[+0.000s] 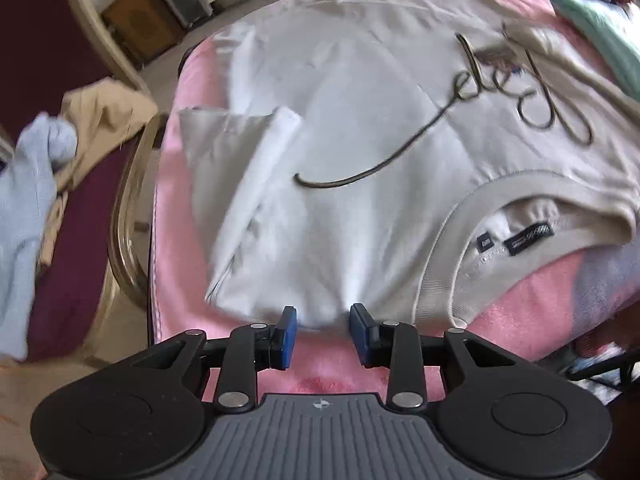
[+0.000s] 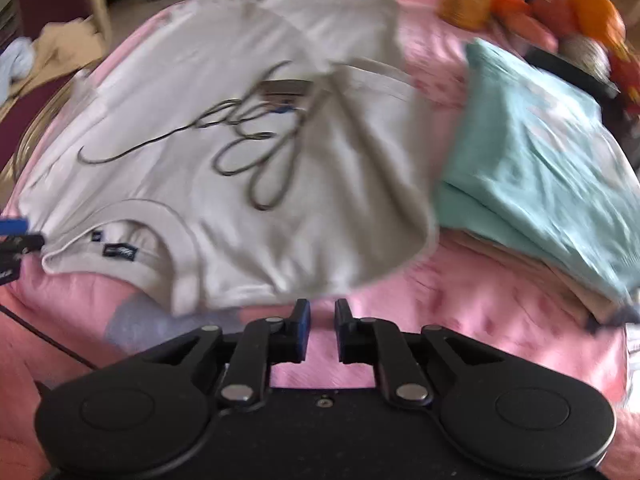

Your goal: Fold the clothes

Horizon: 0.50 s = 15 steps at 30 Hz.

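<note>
Beige cotton T-shirt [image 1: 360,128] lies flat on a pink towel [image 1: 180,240], filling the frame's centre; soft, light, best pinched at its shoulder hem. Left gripper [image 1: 323,330] and right gripper [image 2: 321,326] hover with jaws apart, holding nothing.

A pink cover [image 1: 188,280] spreads over the work surface and fills most of both views. At 9 o'clock in the left wrist view stands a chair with a curved pale frame [image 1: 128,200] and a maroon seat [image 1: 76,264]. At 11 o'clock lie grey floor [image 1: 168,76] and a brown box [image 1: 140,20]. Daylight is soft and even. At 1 o'clock in the right wrist view sit blurred orange objects [image 2: 560,12].
</note>
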{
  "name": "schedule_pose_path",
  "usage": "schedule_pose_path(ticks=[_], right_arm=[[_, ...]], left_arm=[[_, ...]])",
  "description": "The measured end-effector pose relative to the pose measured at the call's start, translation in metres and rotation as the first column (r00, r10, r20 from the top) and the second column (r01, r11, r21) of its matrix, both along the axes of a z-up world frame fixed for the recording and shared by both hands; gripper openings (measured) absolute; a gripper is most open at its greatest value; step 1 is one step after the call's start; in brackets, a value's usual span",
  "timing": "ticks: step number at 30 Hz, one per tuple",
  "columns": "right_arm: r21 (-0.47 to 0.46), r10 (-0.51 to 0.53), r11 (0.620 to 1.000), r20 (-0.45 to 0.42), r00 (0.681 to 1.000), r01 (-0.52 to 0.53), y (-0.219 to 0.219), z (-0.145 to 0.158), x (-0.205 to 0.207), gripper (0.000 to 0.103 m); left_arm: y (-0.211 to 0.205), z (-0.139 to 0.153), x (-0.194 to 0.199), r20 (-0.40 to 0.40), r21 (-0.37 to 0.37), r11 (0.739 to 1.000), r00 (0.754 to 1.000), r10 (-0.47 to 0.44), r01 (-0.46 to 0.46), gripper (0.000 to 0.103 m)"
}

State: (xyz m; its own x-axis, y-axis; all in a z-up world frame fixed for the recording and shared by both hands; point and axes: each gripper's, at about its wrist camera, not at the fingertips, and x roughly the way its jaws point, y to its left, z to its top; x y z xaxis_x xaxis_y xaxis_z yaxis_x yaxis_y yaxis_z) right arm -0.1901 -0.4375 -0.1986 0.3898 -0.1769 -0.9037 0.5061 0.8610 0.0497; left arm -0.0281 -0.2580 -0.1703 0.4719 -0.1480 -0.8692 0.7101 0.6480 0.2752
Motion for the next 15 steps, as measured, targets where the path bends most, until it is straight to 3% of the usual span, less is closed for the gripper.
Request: schedule_pose_path(ticks=[3,6,9,10,13,15], right_arm=[[0.038,-0.032,0.999,0.099,0.995,0.028,-0.005,0.01,-0.004,0.015],[0.083,-0.021,0.997,0.193,0.981,0.005,-0.003,0.013,0.004,0.016],[0.151,0.018,0.987,0.193,0.981,-0.048,0.006,-0.001,0.023,0.016],[0.141,0.037,0.988,0.16,0.986,-0.06,0.009,-0.008,0.026,0.016],[0.086,0.071,0.993,0.1,0.992,-0.08,0.015,-0.008,0.019,0.016],[0.089,0.043,0.995,0.085,0.995,-0.051,0.01,0.002,0.01,0.026]], left_arm=[[0.004,0.02,-0.005,0.015,-0.093,0.996,1.0,0.005,-0.003,0.032],[-0.009,0.02,-0.008,0.016,-0.122,0.992,1.0,-0.013,0.015,0.032],[-0.021,-0.006,-0.005,-0.049,-0.072,0.997,0.999,-0.021,0.017,0.033],[-0.019,-0.01,-0.005,-0.033,-0.047,0.999,0.999,-0.011,0.01,0.036],[-0.008,-0.001,-0.012,0.006,0.035,0.999,1.0,-0.004,0.004,0.037],[0.003,0.006,-0.011,-0.003,0.052,0.999,1.0,0.01,-0.009,0.037]])
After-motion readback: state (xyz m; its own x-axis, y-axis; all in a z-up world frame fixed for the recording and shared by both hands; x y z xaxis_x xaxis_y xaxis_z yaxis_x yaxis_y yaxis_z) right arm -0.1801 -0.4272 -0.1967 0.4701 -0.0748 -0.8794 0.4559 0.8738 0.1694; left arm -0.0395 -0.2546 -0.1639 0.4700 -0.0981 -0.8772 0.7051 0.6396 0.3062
